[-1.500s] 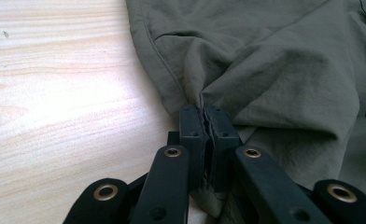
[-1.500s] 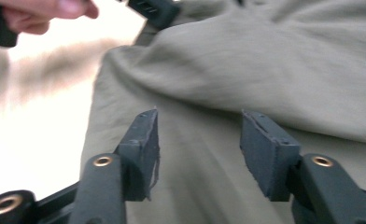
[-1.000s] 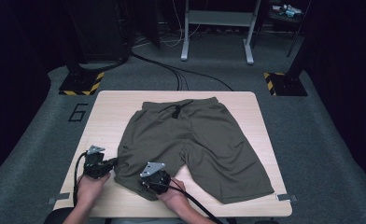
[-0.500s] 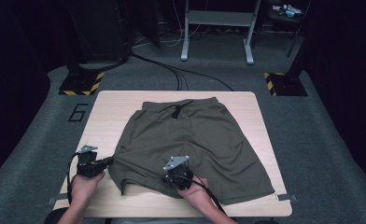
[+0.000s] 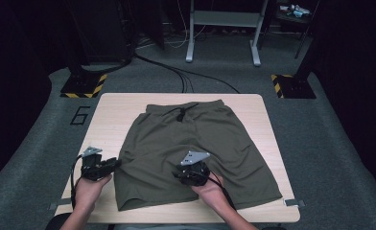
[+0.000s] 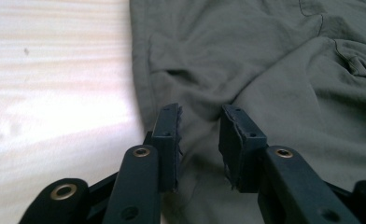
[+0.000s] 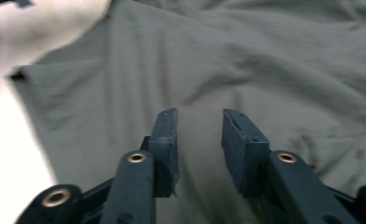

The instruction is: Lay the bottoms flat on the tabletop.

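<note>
- Both tongs have just opened, releasing the shorts [image 5: 195, 153]: left tongs [image 5: 113, 164] at left hem, right tongs [image 5: 188, 178] over left leg, now spread flat on the desk [image 5: 114, 110].
- Judgement: flattening nearly complete.

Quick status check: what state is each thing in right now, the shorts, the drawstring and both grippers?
Shorts: spread flat on the table, waistband at the far edge, not gripped.
Drawstring: tied, lying at the waistband.
Left gripper: jaws just opened, nothing between them, at the shorts' left edge.
Right gripper: jaws just opened, empty, over the cloth.
</note>
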Demonstrator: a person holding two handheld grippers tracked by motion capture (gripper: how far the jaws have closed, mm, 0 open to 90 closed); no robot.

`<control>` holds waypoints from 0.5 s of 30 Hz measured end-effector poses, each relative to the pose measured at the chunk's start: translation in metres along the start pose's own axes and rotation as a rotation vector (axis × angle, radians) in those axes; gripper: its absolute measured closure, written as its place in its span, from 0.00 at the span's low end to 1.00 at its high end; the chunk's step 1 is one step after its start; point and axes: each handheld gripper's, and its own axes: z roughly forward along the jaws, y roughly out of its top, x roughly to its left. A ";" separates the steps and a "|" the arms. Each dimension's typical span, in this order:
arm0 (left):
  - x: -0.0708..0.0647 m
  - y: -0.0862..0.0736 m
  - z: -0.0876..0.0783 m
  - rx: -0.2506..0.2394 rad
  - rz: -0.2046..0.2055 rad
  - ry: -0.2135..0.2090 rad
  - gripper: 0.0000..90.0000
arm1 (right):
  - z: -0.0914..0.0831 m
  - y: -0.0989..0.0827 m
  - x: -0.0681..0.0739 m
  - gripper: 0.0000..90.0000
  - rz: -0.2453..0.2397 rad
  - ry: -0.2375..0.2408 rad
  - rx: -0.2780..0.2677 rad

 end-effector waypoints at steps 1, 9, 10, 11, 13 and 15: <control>-0.002 0.003 0.002 0.000 0.003 -0.001 0.73 | 0.008 -0.003 -0.006 0.77 0.017 -0.006 0.019; -0.016 0.012 0.022 -0.010 0.028 -0.033 0.70 | 0.032 -0.013 -0.007 0.76 0.021 -0.013 0.079; -0.017 0.013 0.025 -0.011 0.034 -0.033 0.70 | 0.034 -0.014 -0.006 0.76 0.013 -0.011 0.069; -0.018 0.014 0.027 -0.007 0.038 -0.040 0.69 | 0.035 -0.014 -0.003 0.75 0.012 -0.011 0.065; -0.021 0.016 0.033 -0.016 0.052 -0.040 0.66 | 0.038 -0.017 0.011 0.76 -0.035 -0.017 0.045; -0.020 0.016 0.034 -0.010 0.051 -0.049 0.65 | 0.042 -0.015 0.020 0.75 -0.039 0.004 0.044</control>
